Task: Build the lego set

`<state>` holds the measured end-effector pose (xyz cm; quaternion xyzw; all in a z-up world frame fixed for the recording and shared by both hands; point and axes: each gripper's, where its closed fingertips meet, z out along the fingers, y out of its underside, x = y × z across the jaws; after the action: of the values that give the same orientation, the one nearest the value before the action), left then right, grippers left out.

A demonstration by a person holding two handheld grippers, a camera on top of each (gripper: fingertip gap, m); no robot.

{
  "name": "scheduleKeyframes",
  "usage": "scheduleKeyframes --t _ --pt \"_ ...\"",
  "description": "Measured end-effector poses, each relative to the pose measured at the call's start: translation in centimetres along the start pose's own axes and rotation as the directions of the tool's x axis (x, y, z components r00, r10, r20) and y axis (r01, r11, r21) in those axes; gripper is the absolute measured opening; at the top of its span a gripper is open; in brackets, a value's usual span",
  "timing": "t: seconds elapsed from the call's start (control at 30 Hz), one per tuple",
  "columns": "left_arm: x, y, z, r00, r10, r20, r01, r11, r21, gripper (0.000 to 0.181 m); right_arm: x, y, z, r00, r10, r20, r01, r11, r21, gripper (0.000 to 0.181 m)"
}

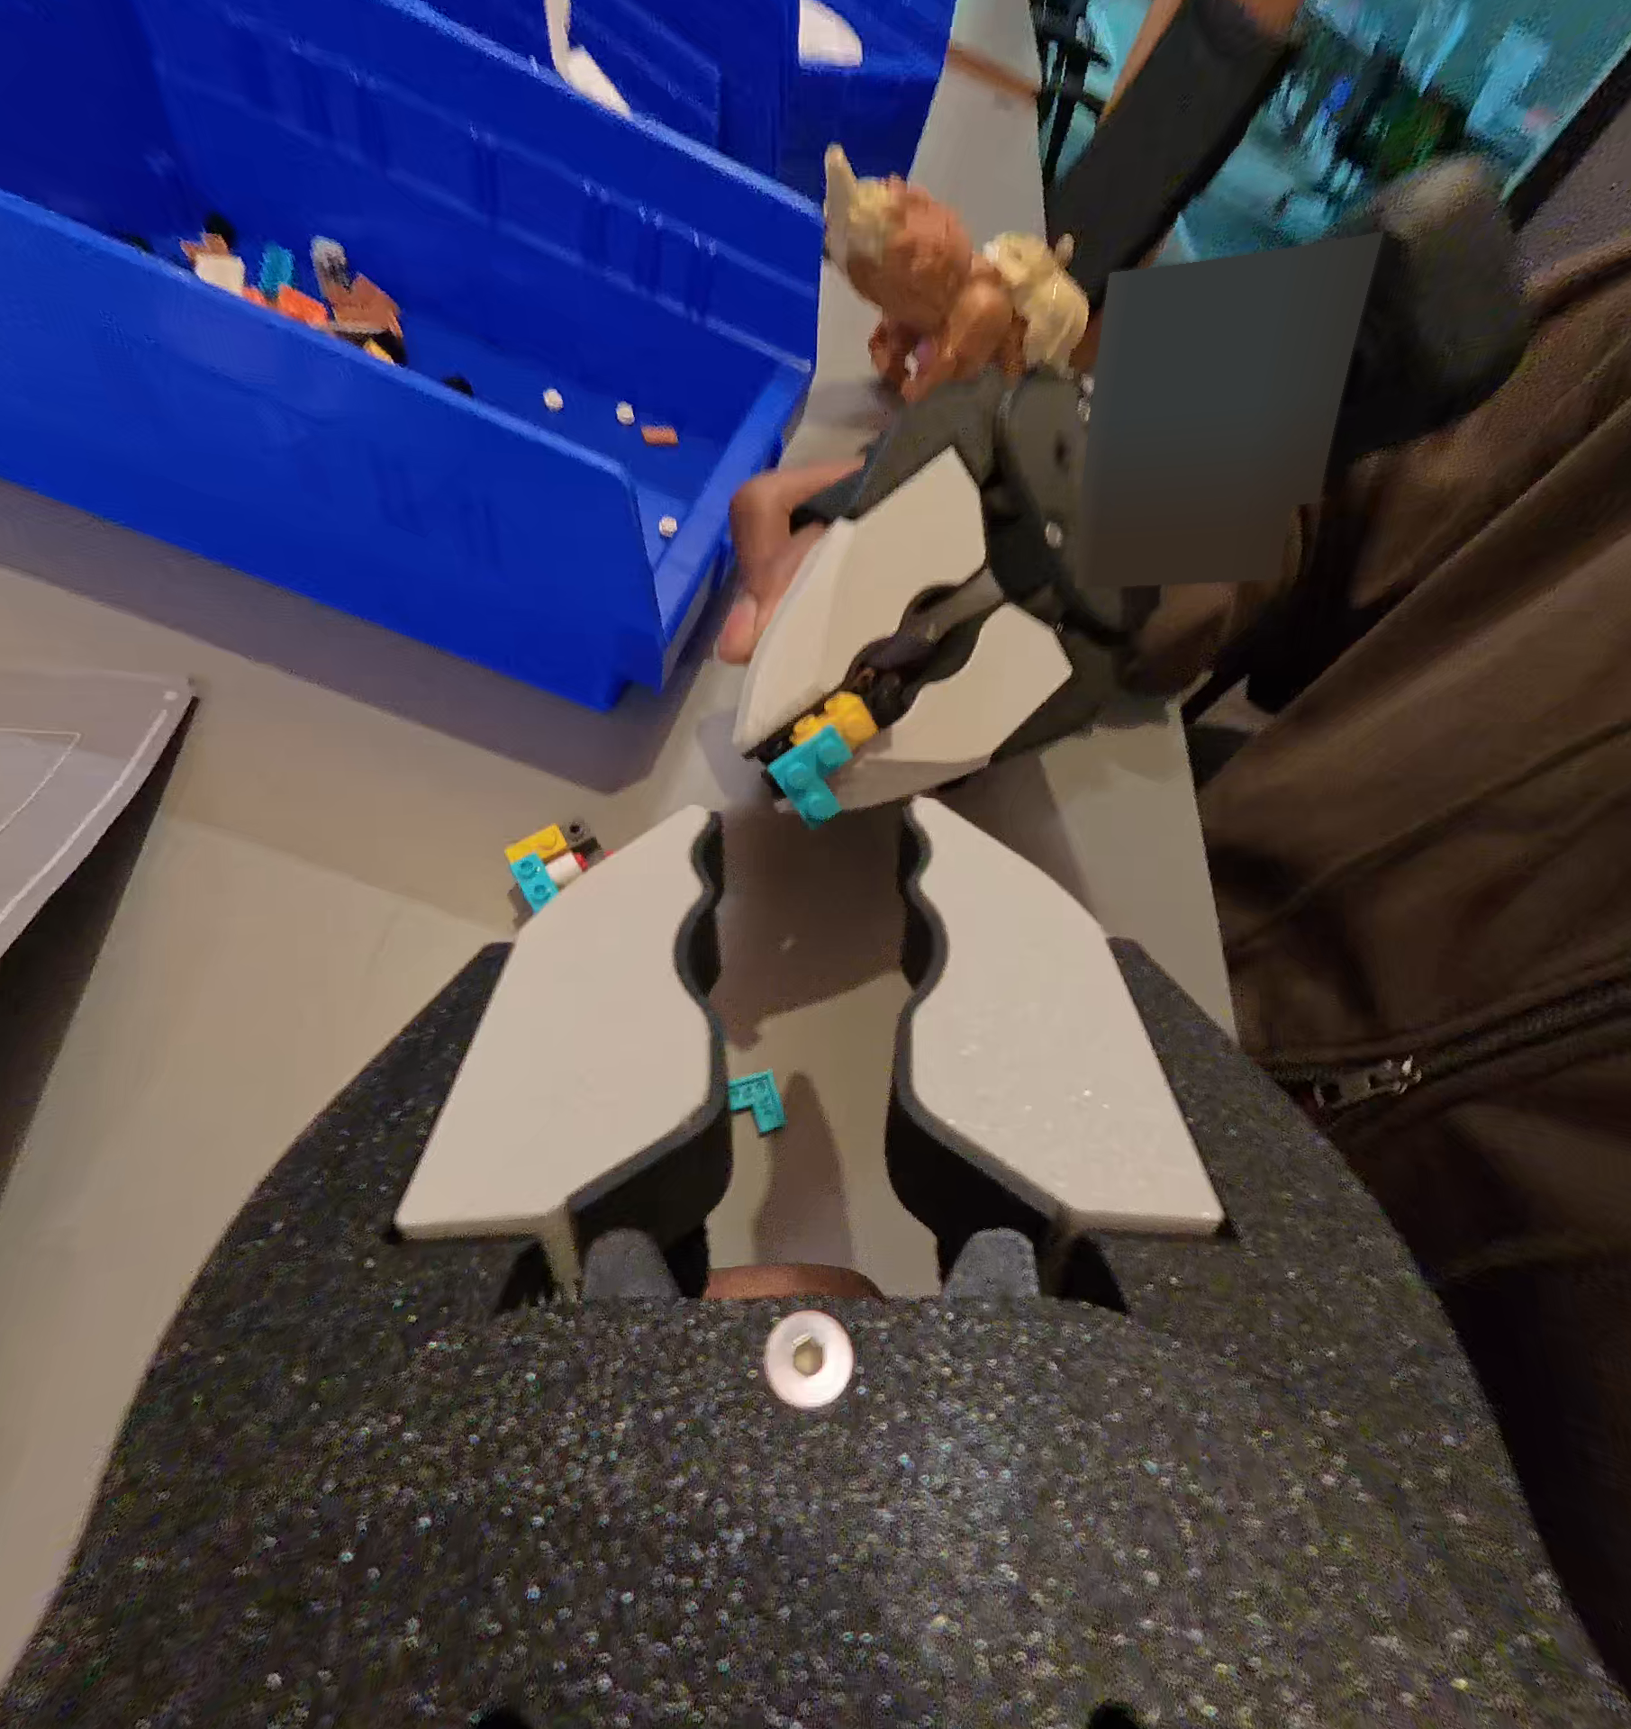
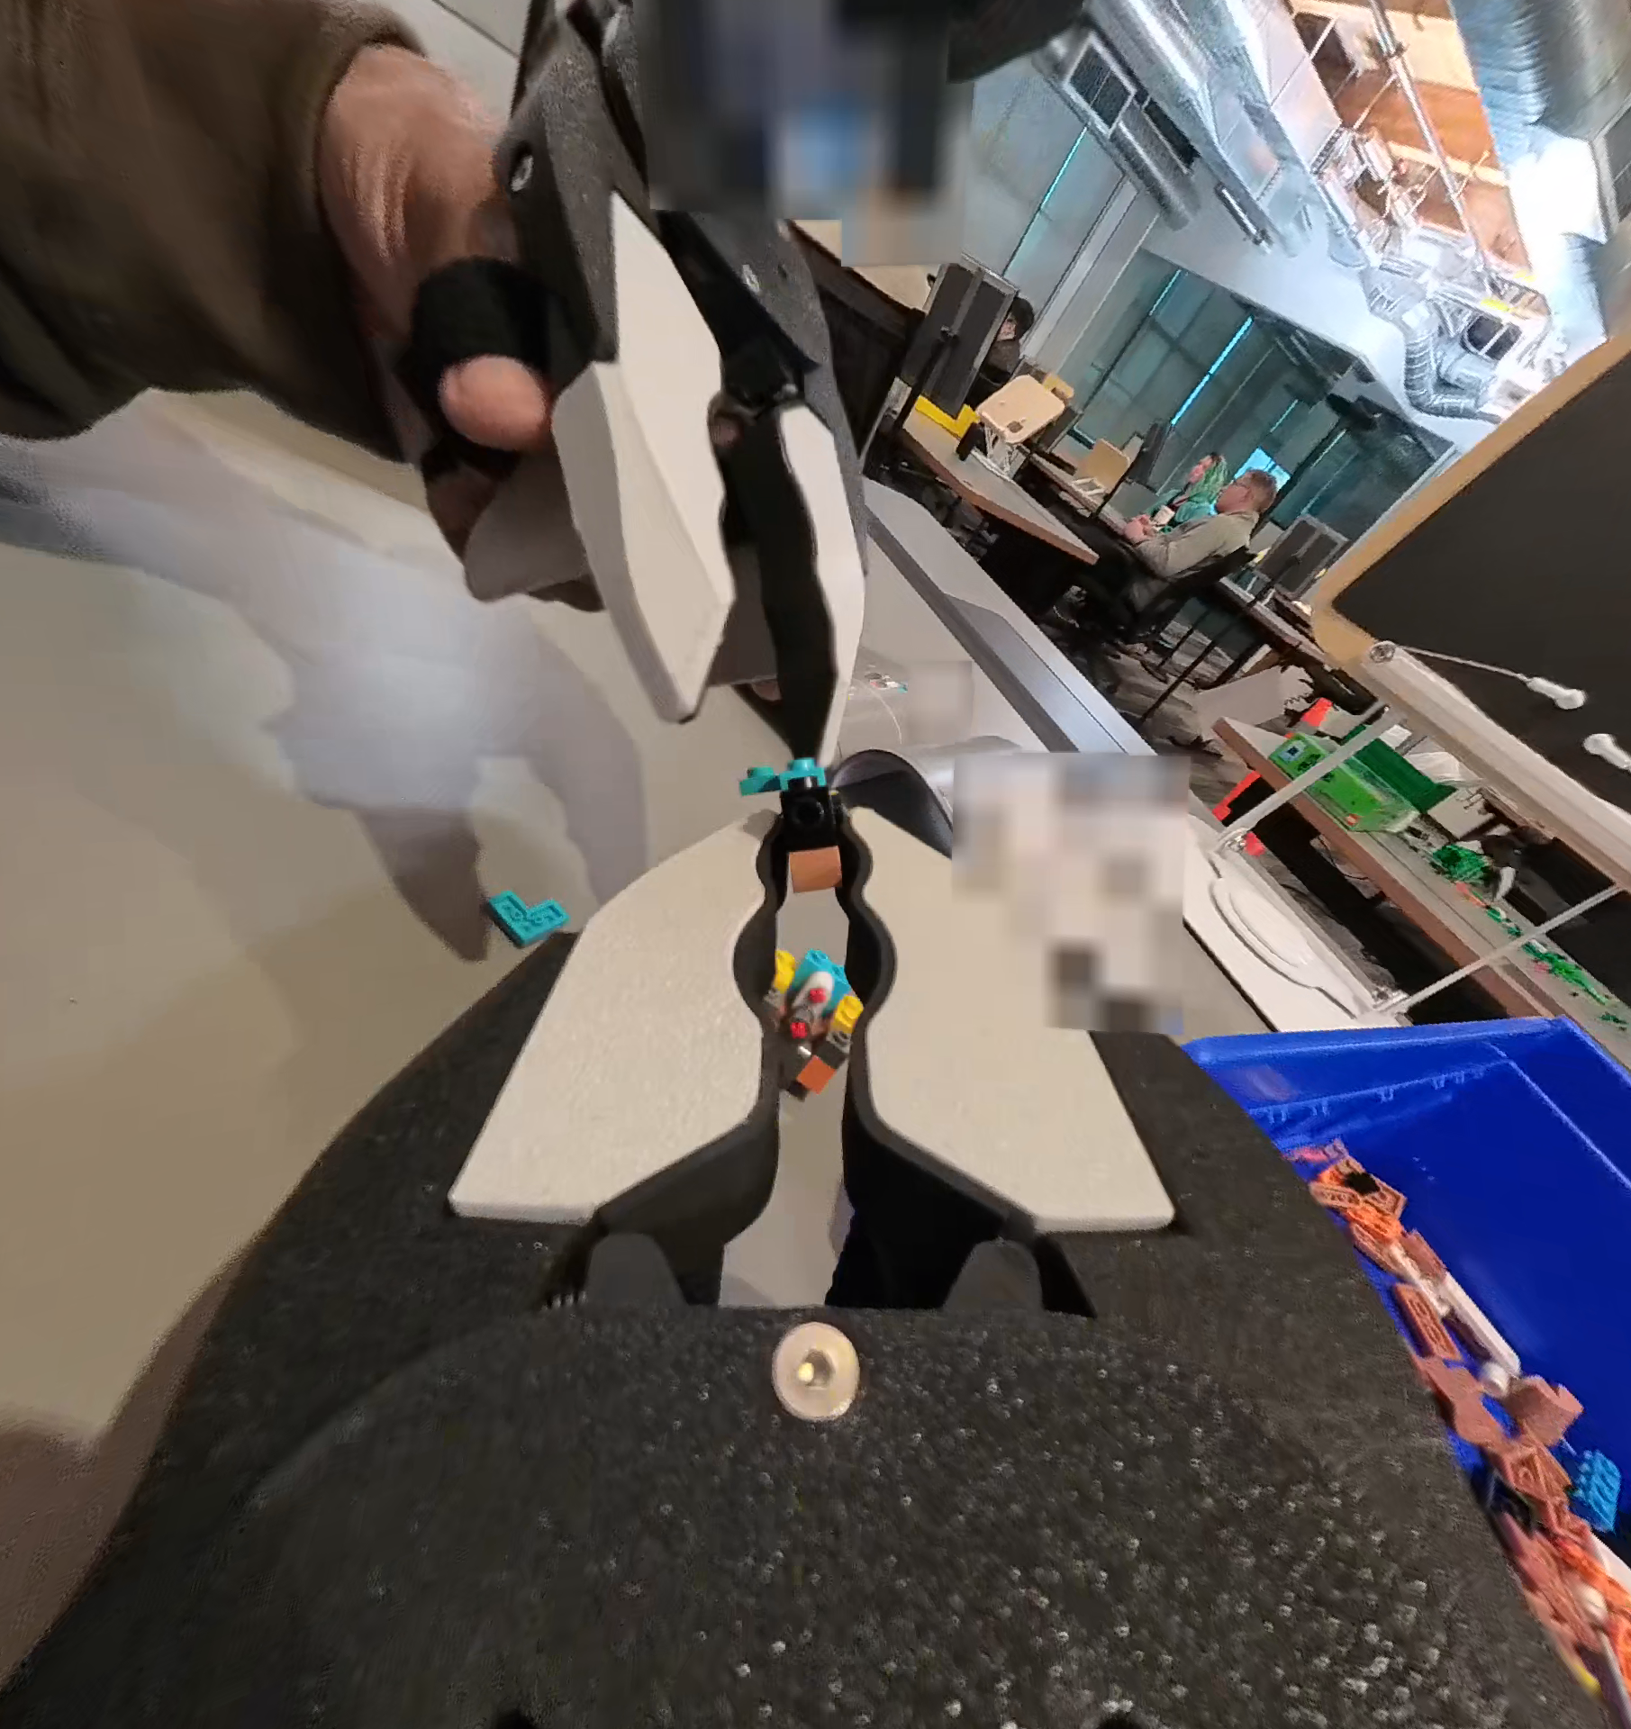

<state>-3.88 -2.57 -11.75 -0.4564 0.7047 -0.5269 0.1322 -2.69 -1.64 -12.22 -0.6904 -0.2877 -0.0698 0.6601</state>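
My right gripper (image 2: pixel 811 828) is shut on a small lego assembly (image 2: pixel 811 847) of a black brick and a brown piece with a teal plate (image 2: pixel 783 777) on top. The left wrist view shows this assembly (image 1: pixel 821 753) with teal and yellow parts, held above the table in the right gripper (image 1: pixel 811 772). My left gripper (image 1: pixel 811 814) is open and empty just below it. In the right wrist view the left gripper (image 2: pixel 755 725) has one fingertip (image 2: pixel 823 730) next to the teal plate. A second small assembly (image 1: pixel 549 865) (image 2: pixel 811 1015) and a loose teal L-shaped plate (image 1: pixel 757 1099) (image 2: pixel 526 915) lie on the grey table (image 1: pixel 278 982).
A blue bin (image 1: pixel 325 421) (image 2: pixel 1494 1169) with several loose bricks stands behind the work spot. A printed sheet (image 1: pixel 44 795) lies at the table's left. A person's brown jacket (image 1: pixel 1448 842) fills the right side. A tan toy figure (image 1: pixel 933 271) sits above the right gripper.
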Motion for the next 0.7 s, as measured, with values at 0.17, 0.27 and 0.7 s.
scheduleKeyframes --t 0.17,0.27,0.7 --pt "0.15 -0.84 0.29 0.996 -0.089 -0.019 0.090 0.994 0.062 0.004 -0.28 -0.32 0.00 0.997 -0.079 -0.023 0.079 0.997 0.003 0.009" --pt "-0.03 -0.87 0.34 0.994 -0.106 -0.015 0.107 0.991 0.078 0.000 -0.27 -0.39 -0.07 0.996 -0.090 -0.029 0.090 0.996 0.004 0.009" --pt "-0.38 -0.53 0.87 0.993 -0.050 0.106 0.044 0.997 0.066 0.004 -0.30 0.14 -0.04 0.997 -0.069 -0.020 0.069 0.997 -0.021 0.009"
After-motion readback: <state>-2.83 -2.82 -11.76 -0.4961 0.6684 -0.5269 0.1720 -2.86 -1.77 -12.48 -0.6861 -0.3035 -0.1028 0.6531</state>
